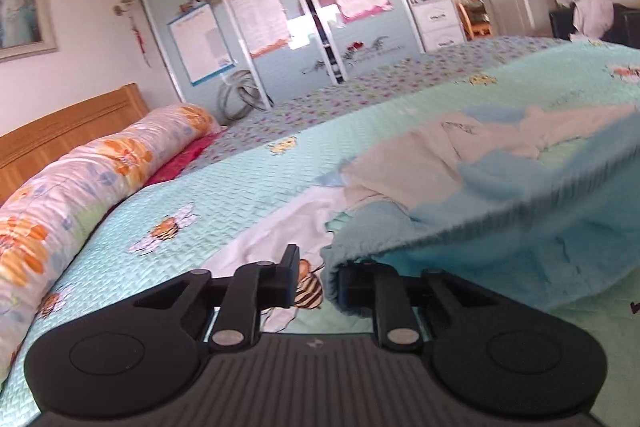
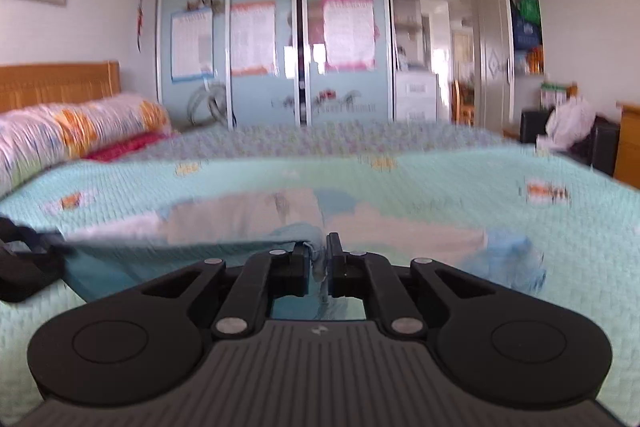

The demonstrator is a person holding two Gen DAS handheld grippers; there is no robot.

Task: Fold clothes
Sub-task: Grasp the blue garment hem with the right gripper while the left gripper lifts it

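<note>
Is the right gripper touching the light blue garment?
Touching. In the right wrist view, the right gripper has a bunch of the light blue garment pinched between its nearly closed fingers, with the cloth against both pads.

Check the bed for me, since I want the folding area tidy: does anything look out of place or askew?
Only the garment itself: the light blue garment is rumpled on the quilt, one edge lifted by the right gripper. The left gripper is beside its other corner.

We see our left gripper point(image 1: 316, 283) beside the blue garment's point(image 1: 500, 219) edge, above the quilt point(image 1: 248, 187).
</note>
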